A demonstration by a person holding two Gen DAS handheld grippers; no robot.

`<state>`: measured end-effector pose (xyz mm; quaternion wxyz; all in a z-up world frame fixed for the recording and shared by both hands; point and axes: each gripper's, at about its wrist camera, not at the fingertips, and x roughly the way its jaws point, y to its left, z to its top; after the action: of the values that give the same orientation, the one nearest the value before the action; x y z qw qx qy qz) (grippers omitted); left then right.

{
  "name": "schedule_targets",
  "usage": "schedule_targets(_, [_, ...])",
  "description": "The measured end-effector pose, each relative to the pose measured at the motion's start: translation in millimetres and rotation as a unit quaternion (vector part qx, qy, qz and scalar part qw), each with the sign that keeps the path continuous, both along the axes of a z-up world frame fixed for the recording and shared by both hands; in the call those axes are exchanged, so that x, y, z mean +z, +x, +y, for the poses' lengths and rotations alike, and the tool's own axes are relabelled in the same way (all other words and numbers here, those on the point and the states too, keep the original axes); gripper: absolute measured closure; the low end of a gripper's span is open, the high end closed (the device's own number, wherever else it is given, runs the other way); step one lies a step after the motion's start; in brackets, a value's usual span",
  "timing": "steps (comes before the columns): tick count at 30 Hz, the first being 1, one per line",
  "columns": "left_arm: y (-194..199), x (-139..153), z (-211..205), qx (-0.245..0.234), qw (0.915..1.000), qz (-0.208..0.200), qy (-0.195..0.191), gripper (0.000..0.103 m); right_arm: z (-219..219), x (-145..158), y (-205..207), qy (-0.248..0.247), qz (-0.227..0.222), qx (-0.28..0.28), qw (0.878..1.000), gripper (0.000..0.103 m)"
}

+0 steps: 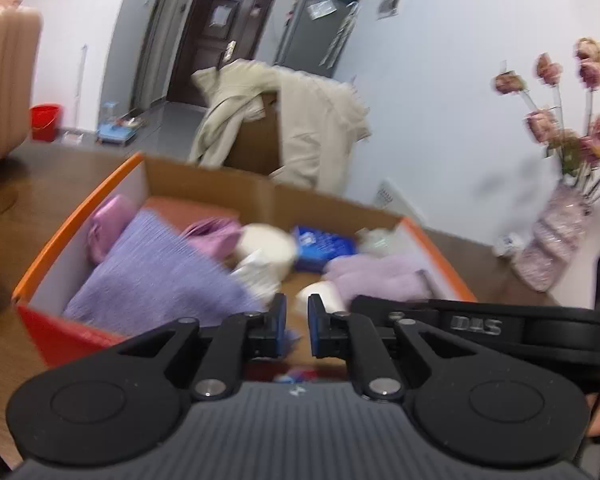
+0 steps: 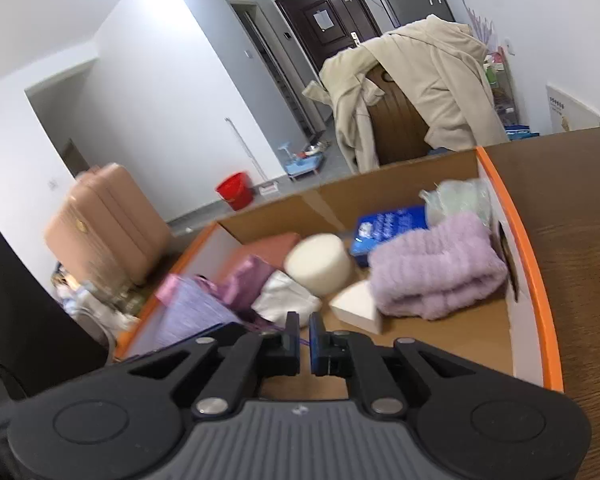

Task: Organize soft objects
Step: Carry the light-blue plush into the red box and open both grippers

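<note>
Two closed, empty grippers, left gripper [image 1: 297, 326] and right gripper [image 2: 304, 342], above cardboard box [image 2: 540, 280] on wooden table [image 2: 572, 208].

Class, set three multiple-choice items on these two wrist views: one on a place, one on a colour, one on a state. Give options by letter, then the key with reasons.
1. Where does the folded lilac towel lie?
A. On the floor
B. In the cardboard box, by its right wall
C. On the chair

2. What colour is the bucket on the floor?
A. Red
B. Green
C. Black

3. How do the right tongs stand?
A. Wide open
B. Clamped on the towel
C. Shut, holding no object

Key: 1 B, the towel rests against the orange-edged wall; 2 A, the bucket is plainly red; 3 C, only a narrow slit shows between the pads.
</note>
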<state>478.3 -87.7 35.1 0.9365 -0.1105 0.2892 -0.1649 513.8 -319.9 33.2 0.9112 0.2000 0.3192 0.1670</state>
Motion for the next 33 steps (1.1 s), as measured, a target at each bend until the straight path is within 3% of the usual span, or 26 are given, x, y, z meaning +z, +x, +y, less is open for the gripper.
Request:
schedule_targets(3, [-15.3, -2.2, 18.5, 0.006, 0.9998, -0.018, -0.003, 0.086, 0.3, -4.3, -9.1, -0.021, -0.01, -0.01, 1.0, 0.085])
schedule_targets(5, [-36.7, 3.7, 34.2, 0.007, 0.999, -0.044, -0.004, 0.06, 0.5, 1.5, -24.9, -0.054, -0.04, -0.019, 0.998, 0.067])
schedule_targets(7, [-62.8, 7.3, 51.2, 0.017, 0.9975, -0.069, 0.007, 0.036, -1.5, 12.0, -52.5, -0.066, -0.086, -0.014, 0.994, 0.057])
schedule_targets(8, [-72.4, 6.3, 58.1, 0.02, 0.9966, -0.078, 0.016, 0.031, -1.3, 15.3, -65.8, -0.066, -0.107, -0.005, 0.992, 0.049])
schedule_targets(10, [-90.3, 2.4, 71.6, 0.037, 0.9956, -0.074, 0.043, 0.03, 4.6, 17.8, -90.7, -0.067, -0.138, 0.034, 0.988, 0.044])
schedule_targets(12, [-103.2, -3.6, 87.5, 0.058, 0.9951, -0.056, 0.058, 0.03, 20.3, 13.4, -101.4, -0.085, -0.13, 0.081, 0.985, 0.045])
schedule_targets(16, [-129.3, -16.2, 119.8, 0.085, 0.9962, -0.017, 0.009, 0.03, 47.5, -1.0, -102.6, -0.092, -0.108, 0.116, 0.983, 0.045])
schedule_targets(21, [-126.0, -29.2, 109.8, 0.061, 0.998, 0.002, 0.015, 0.044, 77.7, -12.4, -90.9, -0.088, -0.087, 0.138, 0.983, 0.049])
schedule_targets(23, [-122.4, -33.5, 104.7, 0.049, 0.9988, 0.006, 0.002, 0.05, 85.6, -16.4, -88.3, -0.077, -0.081, 0.149, 0.983, 0.056])
schedule_targets(33, [-117.7, -45.3, 98.2, 0.017, 0.9991, 0.029, -0.024, 0.064, 97.5, -38.7, -76.5, -0.054, -0.053, 0.156, 0.985, 0.07])
